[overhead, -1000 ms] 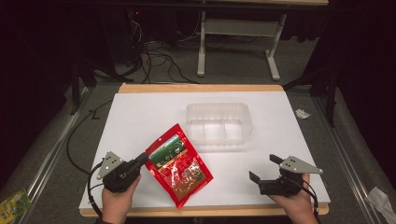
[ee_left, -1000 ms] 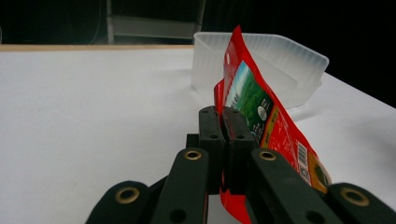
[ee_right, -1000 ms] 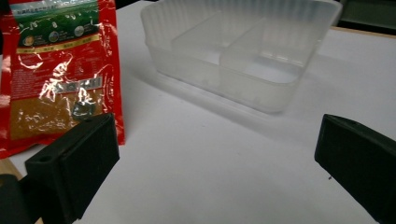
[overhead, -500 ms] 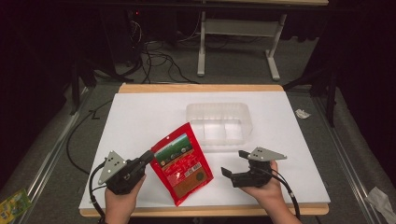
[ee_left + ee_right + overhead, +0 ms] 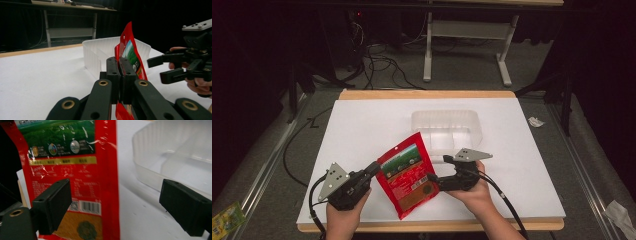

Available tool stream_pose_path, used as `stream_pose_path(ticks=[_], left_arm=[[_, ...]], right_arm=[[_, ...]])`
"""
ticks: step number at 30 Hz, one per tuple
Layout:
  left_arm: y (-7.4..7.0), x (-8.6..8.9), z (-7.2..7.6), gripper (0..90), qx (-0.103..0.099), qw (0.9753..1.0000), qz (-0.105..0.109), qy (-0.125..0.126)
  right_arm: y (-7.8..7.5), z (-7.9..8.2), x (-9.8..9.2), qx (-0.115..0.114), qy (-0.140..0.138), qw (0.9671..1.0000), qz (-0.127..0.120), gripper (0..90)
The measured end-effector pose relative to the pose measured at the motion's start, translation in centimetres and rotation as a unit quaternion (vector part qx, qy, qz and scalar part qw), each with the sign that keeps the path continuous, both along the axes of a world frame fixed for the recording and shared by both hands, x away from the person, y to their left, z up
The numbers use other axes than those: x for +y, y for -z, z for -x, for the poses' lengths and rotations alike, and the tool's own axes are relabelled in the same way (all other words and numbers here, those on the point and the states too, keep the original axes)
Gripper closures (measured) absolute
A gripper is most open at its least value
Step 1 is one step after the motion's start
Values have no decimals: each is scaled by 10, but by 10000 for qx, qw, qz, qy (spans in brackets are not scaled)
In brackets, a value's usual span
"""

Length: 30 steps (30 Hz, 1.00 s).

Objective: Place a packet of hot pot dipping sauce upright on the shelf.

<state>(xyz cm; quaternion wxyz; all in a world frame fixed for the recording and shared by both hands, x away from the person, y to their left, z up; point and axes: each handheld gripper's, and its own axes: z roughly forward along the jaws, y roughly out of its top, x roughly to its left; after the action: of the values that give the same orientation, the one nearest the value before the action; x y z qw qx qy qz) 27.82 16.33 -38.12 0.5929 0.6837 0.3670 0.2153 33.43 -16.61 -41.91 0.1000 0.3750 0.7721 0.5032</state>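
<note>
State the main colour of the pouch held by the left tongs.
Red, with a green landscape picture and a gold band; the pouch shows best in the right gripper view.

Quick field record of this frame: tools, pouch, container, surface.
left tool: shut on the red pouch's edge
right tool: open, jaws straddling the pouch's other edge, not closed on it
red pouch: held up off the table, printed face toward the right tool
clear container: beyond the pouch, divided, looks empty
table: white top, wooden rim
</note>
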Motion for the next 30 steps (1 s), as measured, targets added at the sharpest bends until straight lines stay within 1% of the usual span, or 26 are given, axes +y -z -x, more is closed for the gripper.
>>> stream_pose_path(ticks=[1,2,4,6,8,9,11,12,13,14,15,16,17,18,19,20,21,22,23,24,26,27,28,30], left_arm=[[-1,0,1,886,-11,10000,-13,23],[-2,-2,2,886,-35,10000,12,38],[-4,-3,4,886,-72,9999,-29,87],[-6,-7,7,886,-128,9998,-8,151],[-7,-8,8,886,-134,9998,-2,175],[-7,-9,9,886,-140,9997,-3,194],[-8,-11,10,886,-157,9996,7,242],[-8,-11,10,885,-157,9996,7,242],[-8,-11,10,885,-166,9996,10,248],[-8,-12,10,885,-155,9996,13,237],[-8,-11,10,884,-136,9997,11,219],[-7,-11,10,883,-125,9997,33,196],[-7,-9,9,882,-93,9998,29,174],[-5,-8,8,879,-61,9999,68,146],[-4,-7,6,867,-8,9999,70,133],[-3,-7,5,855,29,9999,105,96],[-1,-6,3,855,59,9999,133,55],[0,-6,3,817,74,9998,168,16],[1,-5,2,817,96,9998,194,-18],[2,-5,0,686,129,9996,231,-90],[7,-1,-2,539,299,9986,376,-206],[10,1,-3,539,399,9981,423,-198],[13,1,-4,411,497,9976,438,-222],[21,2,-4,356,680,9966,393,-246]], right_arm=[[-2,-1,7,-35,-88,10000,0,136],[-3,-2,10,-59,-130,9999,6,143],[-4,-3,13,-64,-170,9998,15,145],[-5,-4,19,-54,-269,9996,3,165],[-5,-4,21,-42,-312,9995,5,176],[-5,-5,22,-56,-361,9993,-2,192],[-6,-3,23,-91,-463,9989,-62,274],[-6,-3,23,-91,-463,9989,-62,274],[-7,-1,22,-103,-538,9985,-95,369],[-7,-1,22,-103,-538,9985,-95,369],[-7,0,22,-144,-555,9983,-96,413],[-7,1,22,-193,-510,9985,-82,484],[-7,2,20,-274,-513,9983,-57,585],[-7,2,18,-263,-489,9984,-117,678],[-5,2,14,-299,-559,9979,-160,845],[-5,2,13,-302,-616,9975,-137,868],[-5,2,13,-302,-616,9975,-137,868],[-4,6,15,-433,-584,9973,-49,887],[-4,6,15,-433,-584,9973,-49,887],[-4,8,16,-554,-580,9968,13,891],[-4,9,15,-520,-553,9971,-5,892],[-4,9,15,-520,-553,9971,-5,892],[-3,9,14,-519,-539,9972,15,893],[-3,9,13,-526,-548,9971,1,893]])
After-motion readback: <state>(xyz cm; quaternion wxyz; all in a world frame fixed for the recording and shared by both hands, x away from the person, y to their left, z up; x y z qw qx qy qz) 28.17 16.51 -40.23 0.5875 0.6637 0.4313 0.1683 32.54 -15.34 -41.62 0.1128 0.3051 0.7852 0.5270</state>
